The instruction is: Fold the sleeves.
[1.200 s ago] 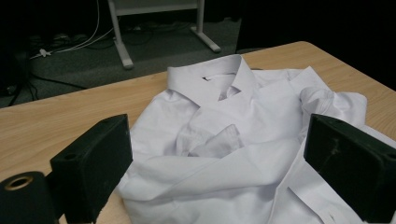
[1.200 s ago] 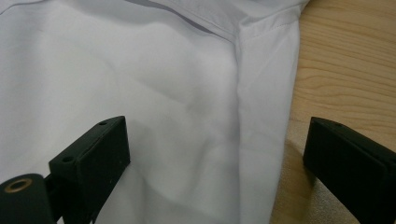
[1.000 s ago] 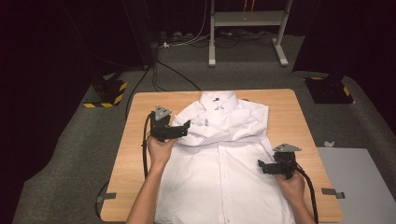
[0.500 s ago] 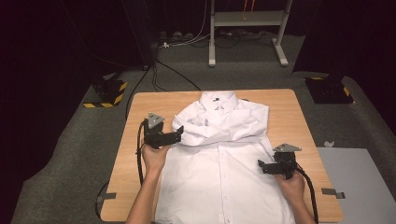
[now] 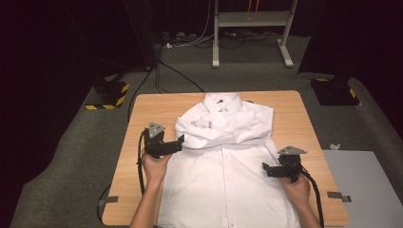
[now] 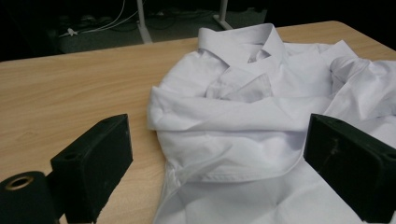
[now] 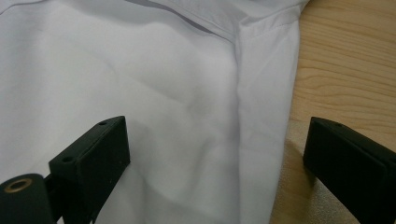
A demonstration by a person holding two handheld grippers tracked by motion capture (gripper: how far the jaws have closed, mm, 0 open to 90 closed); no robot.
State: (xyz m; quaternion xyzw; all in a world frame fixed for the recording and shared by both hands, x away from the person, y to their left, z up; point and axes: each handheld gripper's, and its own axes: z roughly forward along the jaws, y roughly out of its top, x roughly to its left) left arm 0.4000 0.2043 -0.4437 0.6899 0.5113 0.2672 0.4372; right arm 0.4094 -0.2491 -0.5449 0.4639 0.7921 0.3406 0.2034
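Note:
A white button-up shirt (image 5: 223, 180) lies face up on the wooden table (image 5: 157, 107), collar at the far side and both sleeves folded across the chest. My left gripper (image 5: 178, 142) is open at the shirt's left edge, beside the folded sleeve. In the left gripper view the folded shoulder and sleeve of the shirt (image 6: 243, 116) lie ahead of the open gripper (image 6: 217, 140), untouched. My right gripper (image 5: 266, 169) is open at the shirt's right side. In the right gripper view the open gripper (image 7: 215, 140) spans the side edge of the shirt (image 7: 140, 84) and bare table (image 7: 345, 70).
Bare wood (image 6: 60, 93) shows left of the shirt. Behind the table stand a metal frame (image 5: 250, 19), floor cables (image 5: 176, 71) and two black-and-yellow blocks (image 5: 110, 92) (image 5: 332, 90). A grey board (image 5: 366, 185) lies at the right.
My left gripper has drawn back from the folded sleeve, toward the person and slightly left. The right gripper and the shirt have stayed put.

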